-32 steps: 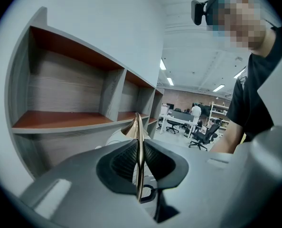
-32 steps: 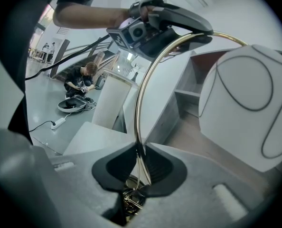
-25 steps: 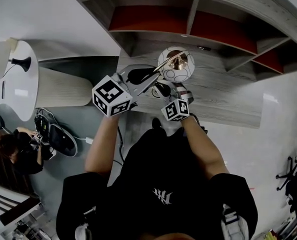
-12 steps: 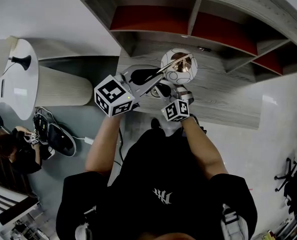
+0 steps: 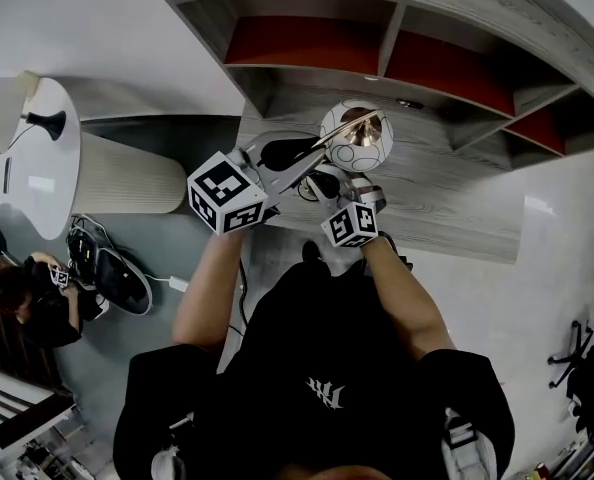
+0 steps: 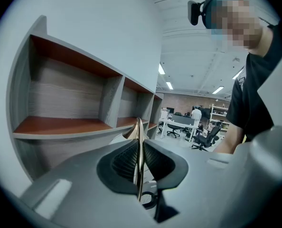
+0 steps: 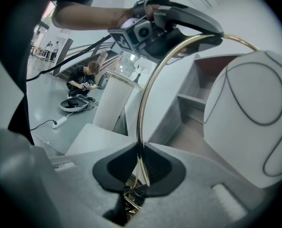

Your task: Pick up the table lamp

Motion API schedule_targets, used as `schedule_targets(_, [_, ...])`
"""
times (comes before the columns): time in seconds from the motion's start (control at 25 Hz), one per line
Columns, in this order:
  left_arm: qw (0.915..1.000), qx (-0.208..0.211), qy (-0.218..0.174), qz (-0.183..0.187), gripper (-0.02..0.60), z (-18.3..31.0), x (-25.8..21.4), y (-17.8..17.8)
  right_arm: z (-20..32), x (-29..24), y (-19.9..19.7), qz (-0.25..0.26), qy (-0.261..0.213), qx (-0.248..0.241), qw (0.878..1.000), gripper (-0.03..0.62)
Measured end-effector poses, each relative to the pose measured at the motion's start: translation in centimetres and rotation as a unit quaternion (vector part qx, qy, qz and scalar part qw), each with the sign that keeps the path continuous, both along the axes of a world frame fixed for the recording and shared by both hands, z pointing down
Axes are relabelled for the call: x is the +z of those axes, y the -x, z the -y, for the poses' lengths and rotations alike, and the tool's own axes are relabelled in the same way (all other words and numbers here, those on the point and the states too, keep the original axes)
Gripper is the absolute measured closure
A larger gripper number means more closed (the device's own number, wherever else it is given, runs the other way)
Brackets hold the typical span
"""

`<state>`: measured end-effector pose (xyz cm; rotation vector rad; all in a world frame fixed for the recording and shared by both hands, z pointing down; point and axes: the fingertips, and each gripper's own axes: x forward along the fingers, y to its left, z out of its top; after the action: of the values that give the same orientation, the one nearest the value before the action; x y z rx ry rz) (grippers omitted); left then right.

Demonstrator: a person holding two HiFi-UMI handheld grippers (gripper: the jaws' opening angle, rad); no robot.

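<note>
The table lamp has a thin gold arched stem [image 7: 145,103] and a white globe shade [image 5: 355,136] with dark lines, also large at the right of the right gripper view [image 7: 255,108]. My left gripper [image 5: 317,150] is shut on the top of the gold arch [image 6: 139,146], which runs edge-on between its pads. My right gripper [image 5: 349,186] is shut on the lower stem, just above the lamp's wire base [image 7: 131,201]. The left gripper [image 7: 179,25] shows above in the right gripper view. Whether the base rests on the desk is hidden.
A grey wood desk [image 5: 447,203] lies under the lamp, with a shelf unit [image 5: 377,38] of red-backed compartments behind it. At the left stand a round white table [image 5: 37,158] and a ribbed pedestal [image 5: 127,175]. A person [image 5: 37,303] crouches on the floor beside cables.
Both grippers keep their hold on the lamp in nearly the same place. The globe has shifted only slightly in the head view.
</note>
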<state>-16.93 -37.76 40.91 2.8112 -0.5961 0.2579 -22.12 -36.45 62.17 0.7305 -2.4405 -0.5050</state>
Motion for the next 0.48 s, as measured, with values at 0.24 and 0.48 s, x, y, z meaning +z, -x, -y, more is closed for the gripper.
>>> schedule_targets(0.24, [0.9999, -0.007, -0.005, -0.012, 0.545, 0.3, -1.0, 0.5, 0.4, -0.9, -0.2, -0.008, -0.008, -0.004, 1.0, 0.548])
schedule_targets(0.48, [0.9995, -0.007, -0.02, -0.024, 0.545, 0.6, -2.9, 0.7, 0.8, -2.7, -0.5, -0.015, -0.024, -0.011, 1.0, 0.549])
